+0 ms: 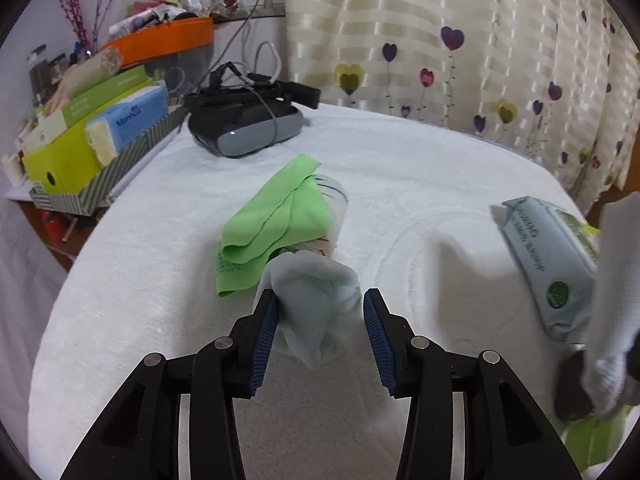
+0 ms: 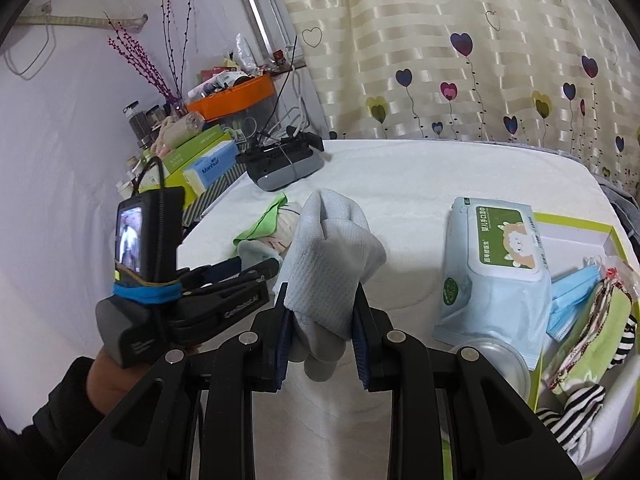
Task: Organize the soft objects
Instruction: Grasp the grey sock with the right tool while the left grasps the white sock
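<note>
My left gripper (image 1: 320, 320) is open, jaws wide; a crumpled pale blue cloth (image 1: 316, 296) lies between them, touching the left pad only. Just beyond lies a green cloth (image 1: 276, 216) draped over a clear measuring cup (image 1: 334, 204). My right gripper (image 2: 320, 332) is shut on a light grey sock (image 2: 332, 248), held above the white table. The left gripper also shows in the right wrist view (image 2: 256, 268), to the left. A pack of wet wipes (image 2: 496, 264) leans on a green-rimmed box (image 2: 576, 224) holding a blue face mask (image 2: 572, 296) and striped socks (image 2: 572, 404).
A grey VR headset (image 1: 248, 120) with cables sits at the table's far edge. A cluttered side shelf with tissue boxes (image 1: 128, 116) and an orange tray (image 1: 168, 40) stands at the left. A heart-patterned curtain (image 1: 460, 40) hangs behind. A metal lid (image 2: 496, 364) lies by the wipes.
</note>
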